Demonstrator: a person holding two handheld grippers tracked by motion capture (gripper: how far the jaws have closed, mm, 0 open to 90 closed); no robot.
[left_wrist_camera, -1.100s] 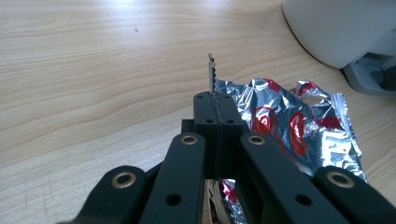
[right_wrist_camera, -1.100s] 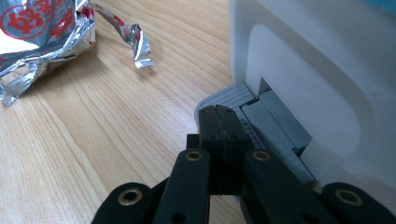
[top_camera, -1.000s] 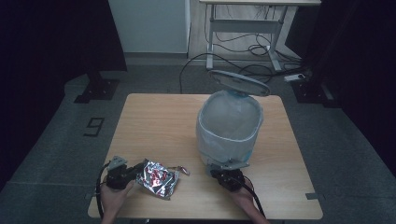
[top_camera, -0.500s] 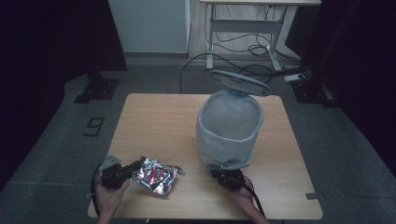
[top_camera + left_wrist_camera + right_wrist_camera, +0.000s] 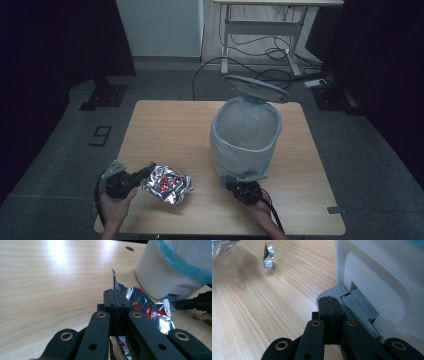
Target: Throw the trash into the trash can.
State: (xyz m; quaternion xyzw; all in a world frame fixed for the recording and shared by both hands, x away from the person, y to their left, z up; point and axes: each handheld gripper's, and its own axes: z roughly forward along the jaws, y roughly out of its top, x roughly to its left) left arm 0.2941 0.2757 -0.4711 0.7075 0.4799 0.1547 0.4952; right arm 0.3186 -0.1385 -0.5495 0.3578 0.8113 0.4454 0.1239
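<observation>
Foil bag [image 5: 167,183] flat, long axis toward bin [image 5: 245,137], left claw [image 5: 148,172] pinching edge.

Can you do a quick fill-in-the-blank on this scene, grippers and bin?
1. The left gripper is shut on the edge of the ____ wrapper.
2. The right gripper rests on the bin's ____.
3. The bin lid stands ____.

Missing words: foil; pedal; open
</observation>
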